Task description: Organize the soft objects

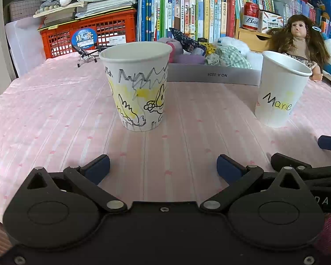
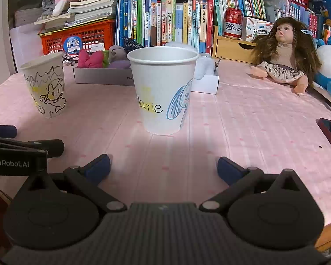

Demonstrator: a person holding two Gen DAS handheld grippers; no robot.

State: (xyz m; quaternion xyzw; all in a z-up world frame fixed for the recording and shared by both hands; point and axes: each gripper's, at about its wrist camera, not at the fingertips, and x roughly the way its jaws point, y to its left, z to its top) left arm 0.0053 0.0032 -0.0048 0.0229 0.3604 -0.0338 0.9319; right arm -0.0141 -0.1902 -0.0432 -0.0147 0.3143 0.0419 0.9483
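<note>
Left gripper (image 1: 163, 169) & right gripper (image 2: 164, 169) both gape wide, holding nothing, low over the pink cloth (image 2: 242, 119). Bunny cup (image 1: 136, 88) stands left, Marie cup (image 2: 163, 92) right. Soft things, e.g. pink bow (image 2: 91, 59), lie far back in grey box (image 1: 211, 74). Doll (image 2: 284, 50) sits far right.

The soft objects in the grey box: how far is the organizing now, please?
Done: nothing that these views can prove. The pink cloth bow and other fabric pieces lie in the shallow grey cardboard box. In hand: nothing; the left gripper and right gripper are open and empty, each facing an upright paper cup: the yellow-drawn cup and the "Marie" cup. Left: seemingly the whole sorting.
</note>
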